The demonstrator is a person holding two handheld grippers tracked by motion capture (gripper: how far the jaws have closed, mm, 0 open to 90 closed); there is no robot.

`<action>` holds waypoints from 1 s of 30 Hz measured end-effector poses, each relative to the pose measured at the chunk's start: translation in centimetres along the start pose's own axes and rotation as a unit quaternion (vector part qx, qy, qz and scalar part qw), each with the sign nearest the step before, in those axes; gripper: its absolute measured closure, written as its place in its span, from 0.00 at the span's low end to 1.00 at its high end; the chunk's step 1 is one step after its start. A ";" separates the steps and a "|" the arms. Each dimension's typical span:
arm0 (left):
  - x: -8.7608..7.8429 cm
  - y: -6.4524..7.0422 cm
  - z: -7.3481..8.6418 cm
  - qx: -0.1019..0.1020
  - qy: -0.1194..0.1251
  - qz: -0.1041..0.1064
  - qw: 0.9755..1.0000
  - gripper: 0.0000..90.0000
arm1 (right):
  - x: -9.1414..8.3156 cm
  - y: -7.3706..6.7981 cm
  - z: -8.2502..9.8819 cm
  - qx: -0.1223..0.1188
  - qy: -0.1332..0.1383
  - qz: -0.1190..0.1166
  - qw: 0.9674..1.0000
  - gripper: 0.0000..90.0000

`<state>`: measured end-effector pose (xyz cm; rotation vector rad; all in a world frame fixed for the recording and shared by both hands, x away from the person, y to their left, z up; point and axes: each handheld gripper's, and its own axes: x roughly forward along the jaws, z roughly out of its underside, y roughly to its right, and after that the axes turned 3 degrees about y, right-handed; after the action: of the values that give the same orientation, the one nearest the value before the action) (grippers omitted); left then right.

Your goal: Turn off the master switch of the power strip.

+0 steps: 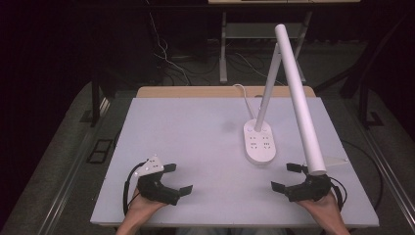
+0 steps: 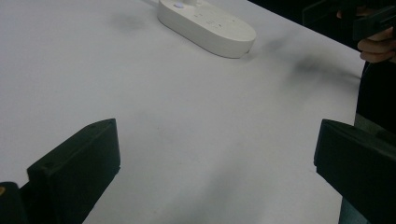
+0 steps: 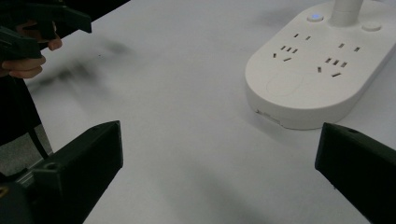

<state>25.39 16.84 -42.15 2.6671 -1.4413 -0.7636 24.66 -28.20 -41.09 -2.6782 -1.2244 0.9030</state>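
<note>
White desk lamp [image 1: 288, 93], socket base [image 1: 260, 141] standing right of centre on the table [image 1: 195, 132], head folded toward the near edge above the right gripper [image 1: 289, 176]; left gripper [image 1: 178, 178] near the near-left corner; both spread wide, empty, poised to reach.

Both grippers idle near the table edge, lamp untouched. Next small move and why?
Probably ease the right gripper forward toward the desk lamp's base. Its jaws stand wide open with nothing between them, and in the right gripper view the base lies just ahead to one side. The left gripper is also open and sits farther from the lamp.
</note>
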 end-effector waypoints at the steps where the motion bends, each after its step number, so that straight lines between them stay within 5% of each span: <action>1: 0.0 0.0 -0.1 0.000 -0.002 0.000 1.000 0.00 | 0.0 0.0 0.0 0.000 0.000 0.000 1.000 0.00; 30: 0.4 -0.3 -3.3 0.014 -0.032 0.019 0.999 0.00 | 0.1 0.2 0.1 0.001 -0.004 0.002 1.000 0.00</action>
<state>27.23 16.05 -39.45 2.6511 -1.5231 -0.8388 24.78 -28.34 -41.30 -2.6801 -1.2200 0.9157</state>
